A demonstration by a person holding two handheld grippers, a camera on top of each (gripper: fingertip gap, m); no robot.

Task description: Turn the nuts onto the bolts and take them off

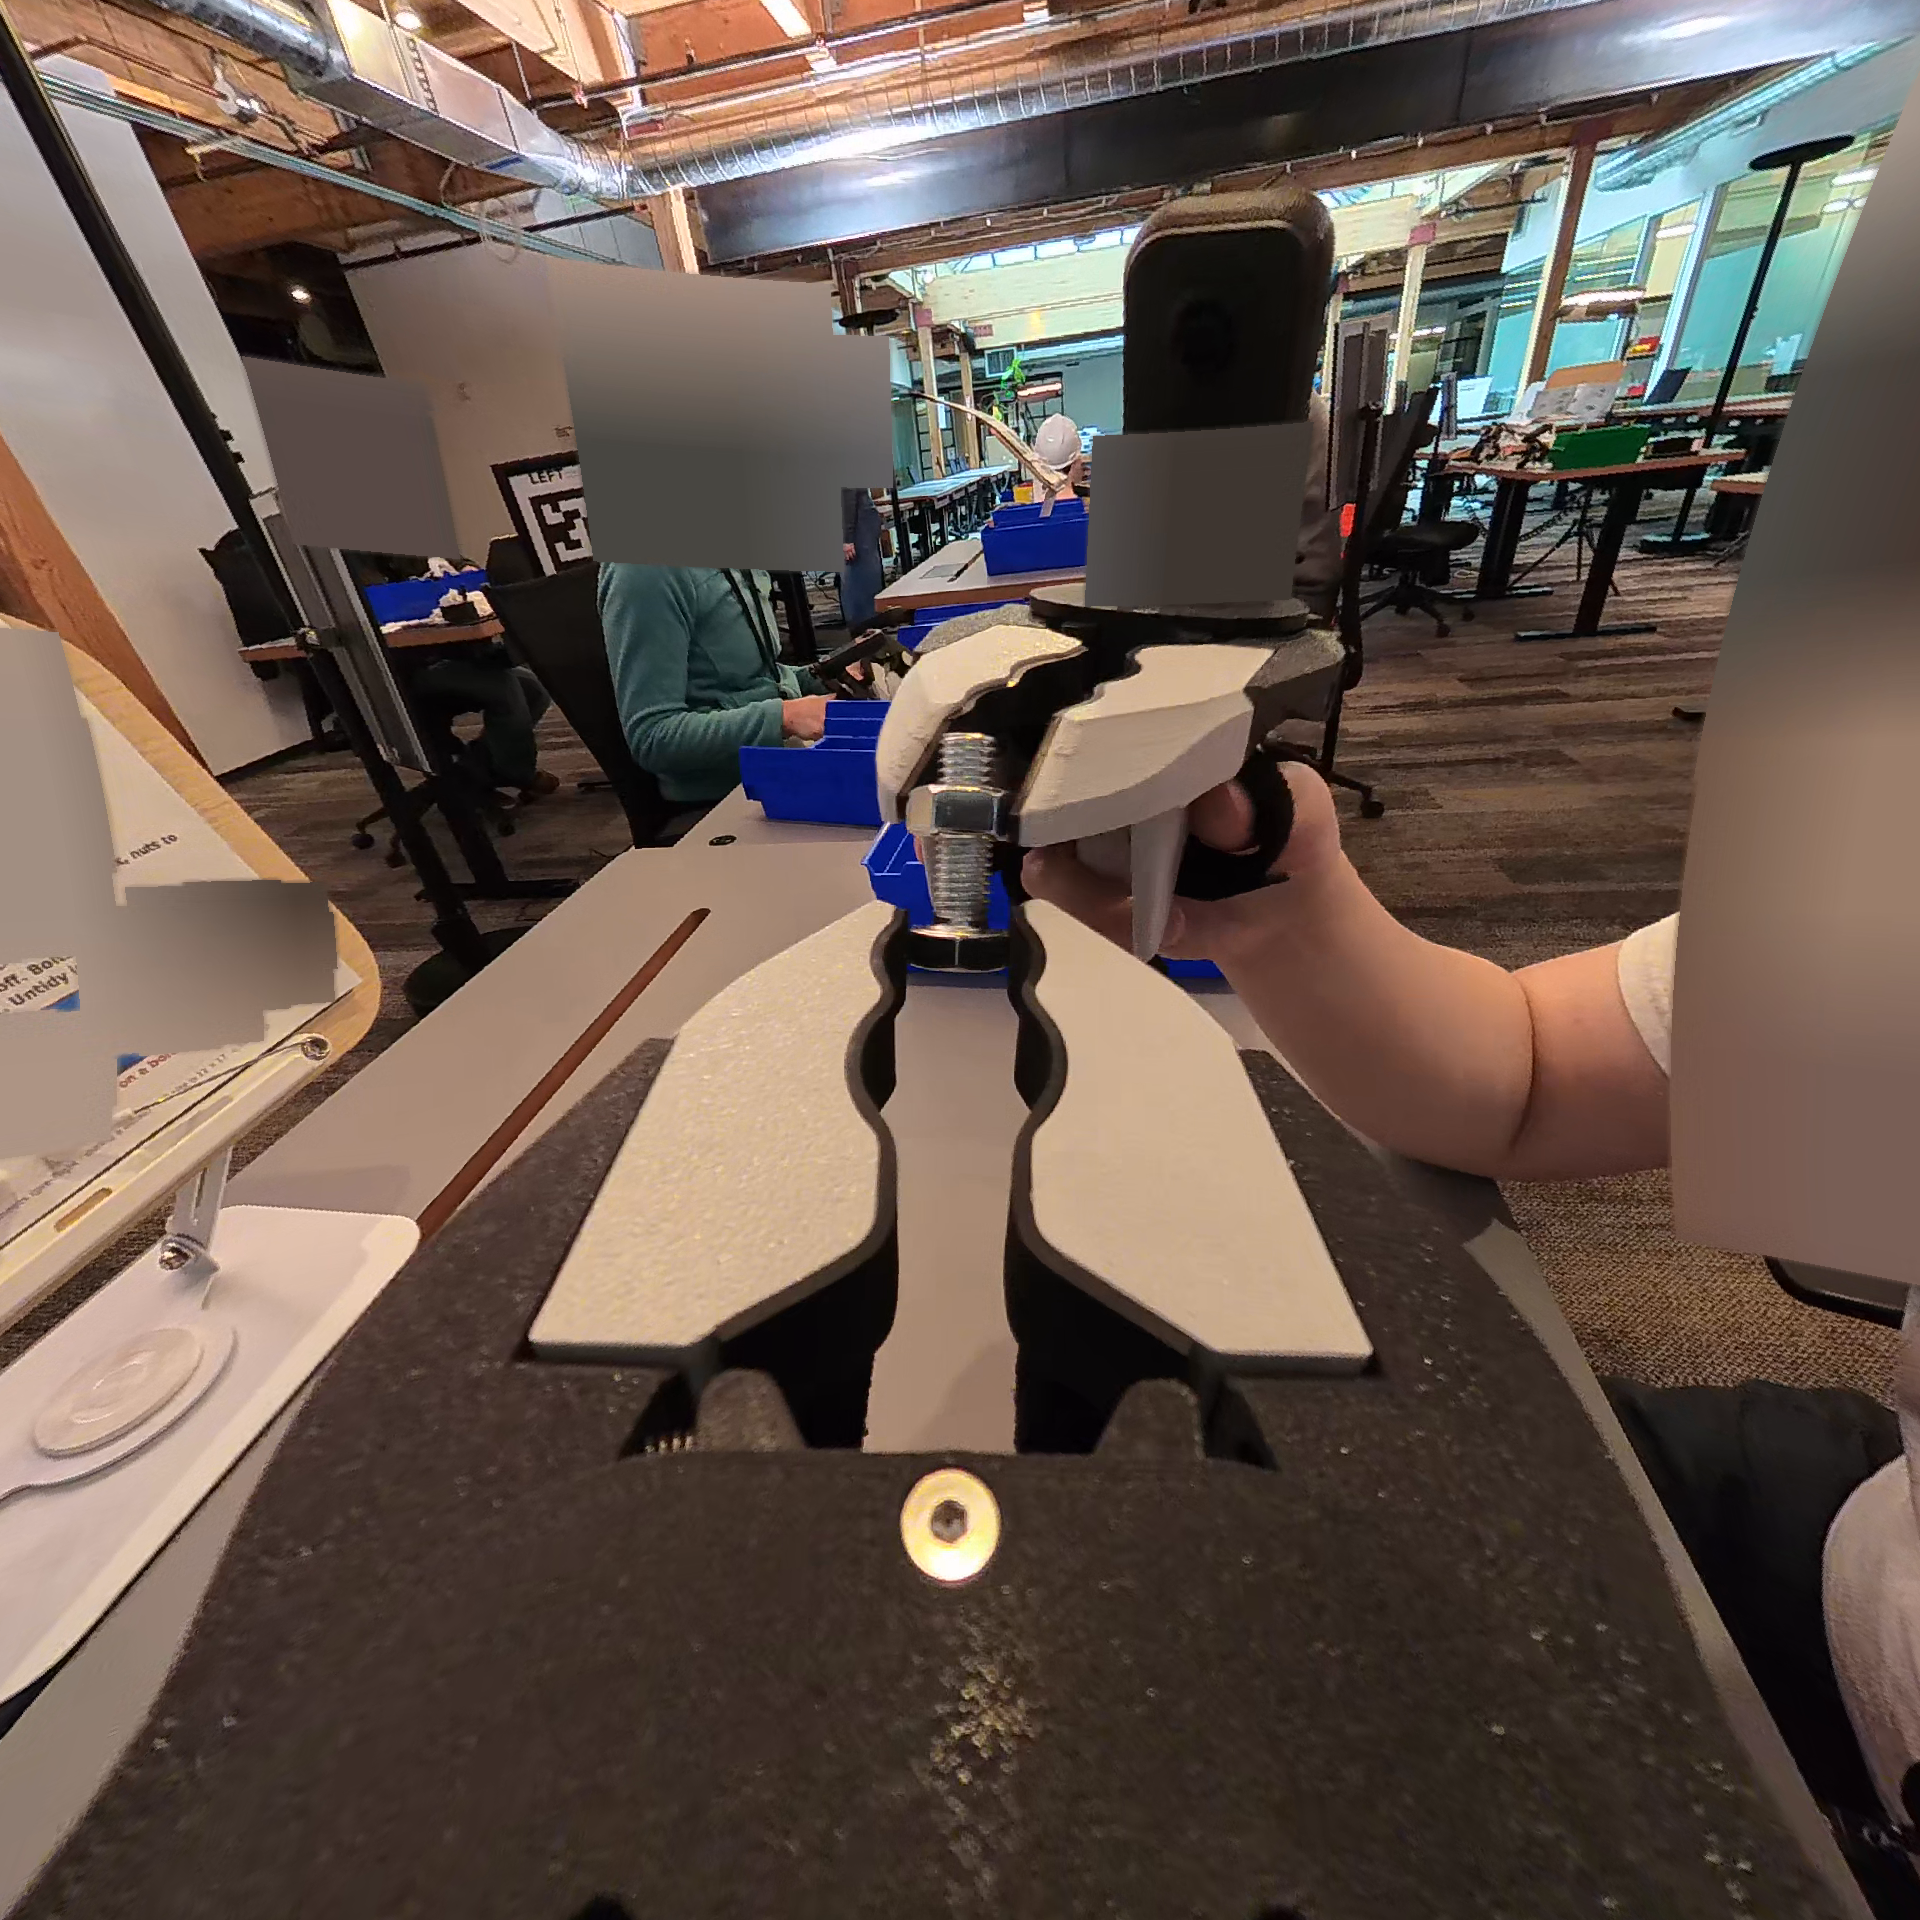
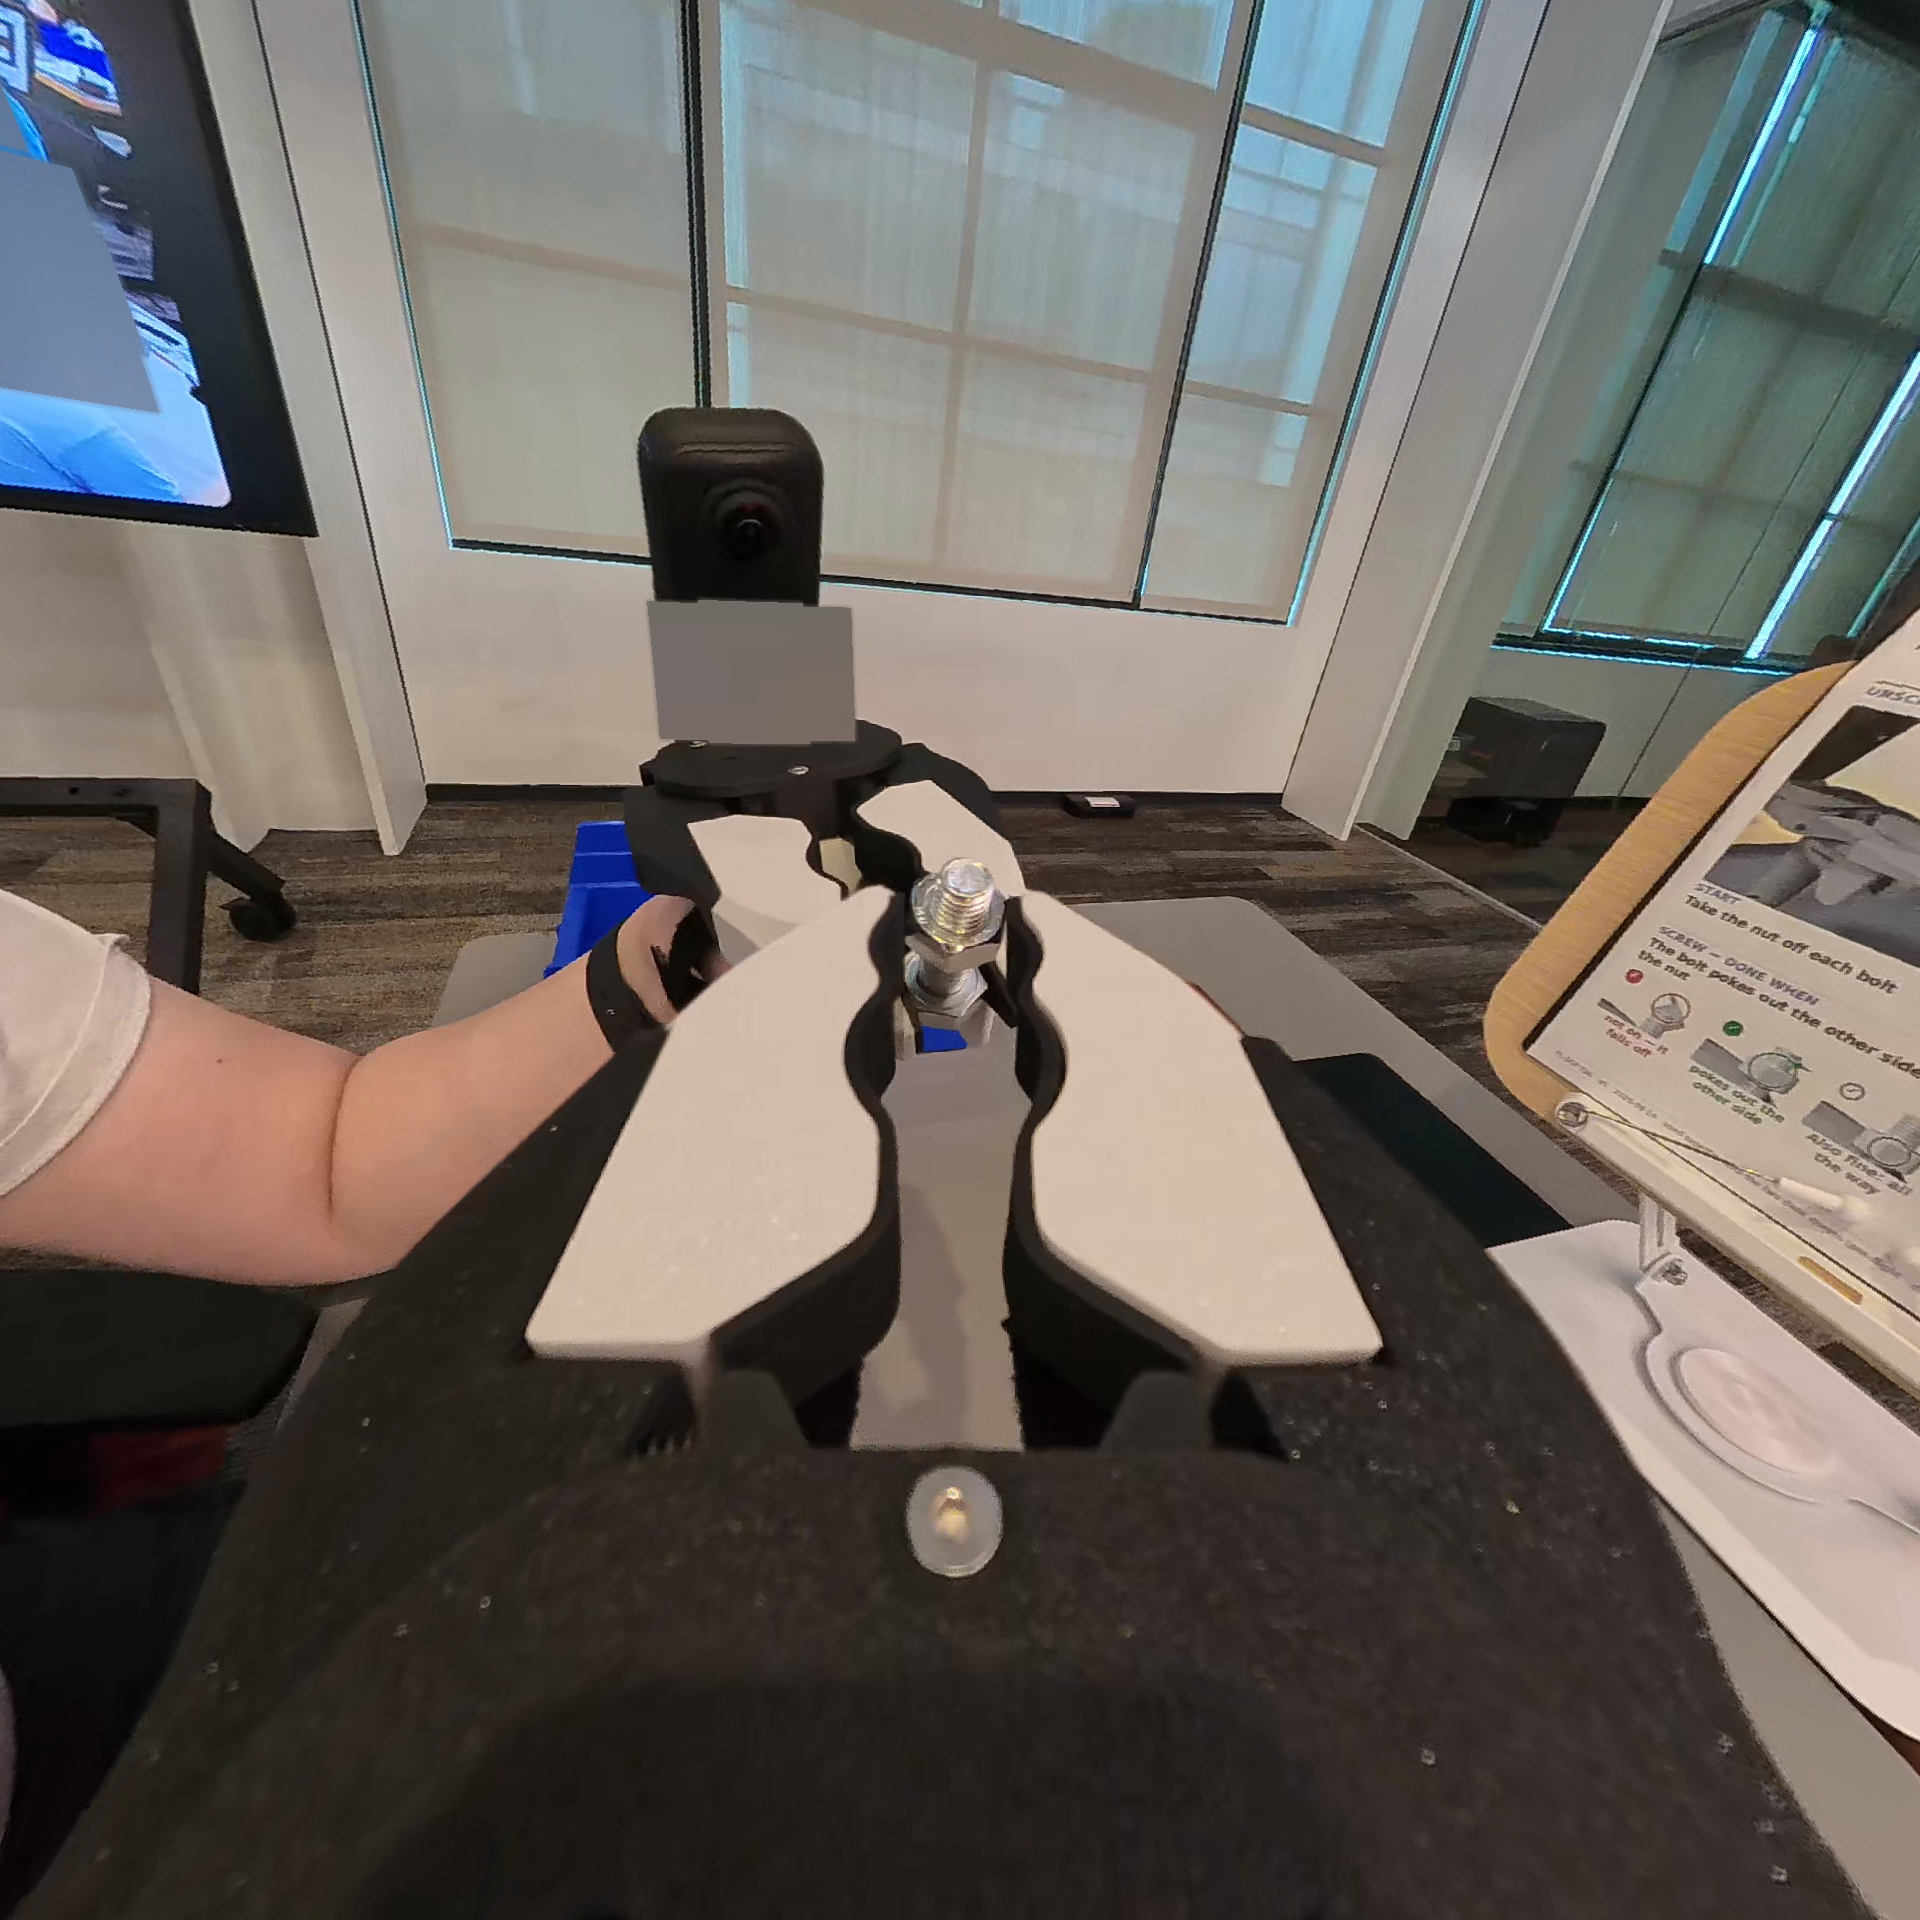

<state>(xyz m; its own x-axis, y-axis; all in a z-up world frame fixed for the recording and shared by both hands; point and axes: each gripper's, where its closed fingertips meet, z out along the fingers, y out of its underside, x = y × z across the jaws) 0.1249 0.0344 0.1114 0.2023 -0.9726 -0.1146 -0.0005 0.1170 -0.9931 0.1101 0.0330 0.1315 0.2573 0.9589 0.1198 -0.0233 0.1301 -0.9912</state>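
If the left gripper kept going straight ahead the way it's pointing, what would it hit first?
The left gripper is shut on the bolt's head, so pushing on would probably run it into the right gripper, shut on the nut just above.

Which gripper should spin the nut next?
Right. The right gripper already clamps the silver hex nut mid-thread, while the left gripper pins the steel bolt's head.

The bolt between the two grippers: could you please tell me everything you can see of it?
The bolt is bright silvery metal, threaded along its shaft, standing upright in the air above the grey table. Its hex head is at the bottom, clamped in the left gripper. A hex nut sits partway up the thread, gripped by the jaws of the right gripper. Bare thread shows above and below the nut.
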